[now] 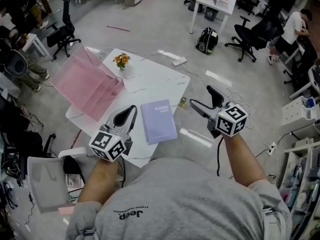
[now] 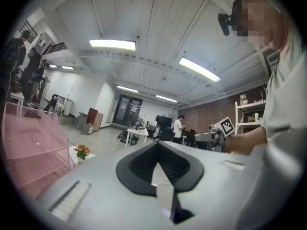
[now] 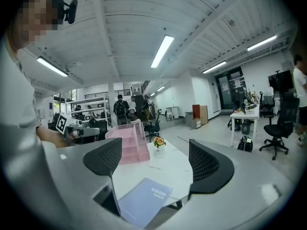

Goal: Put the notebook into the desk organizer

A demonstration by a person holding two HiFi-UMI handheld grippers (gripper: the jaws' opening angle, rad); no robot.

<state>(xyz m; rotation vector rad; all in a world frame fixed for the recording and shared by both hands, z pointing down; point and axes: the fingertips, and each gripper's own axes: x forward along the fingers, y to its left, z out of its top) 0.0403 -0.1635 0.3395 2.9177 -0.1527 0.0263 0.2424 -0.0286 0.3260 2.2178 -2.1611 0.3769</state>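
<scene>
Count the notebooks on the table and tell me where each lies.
1. The purple notebook lies flat near the white table's front edge, between the left gripper and the right gripper, to the right of the pink desk organizer. None appears hidden.

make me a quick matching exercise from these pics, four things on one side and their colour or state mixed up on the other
Things
1. notebook
2. desk organizer
3. left gripper
4. right gripper

Colour or state
A. jaws apart, nothing between them
B. pink, on the left side of the table
C. lavender, lying flat and closed on the table
D. jaws together, holding nothing

Pairs: 1-C, 2-B, 3-D, 4-A
</scene>
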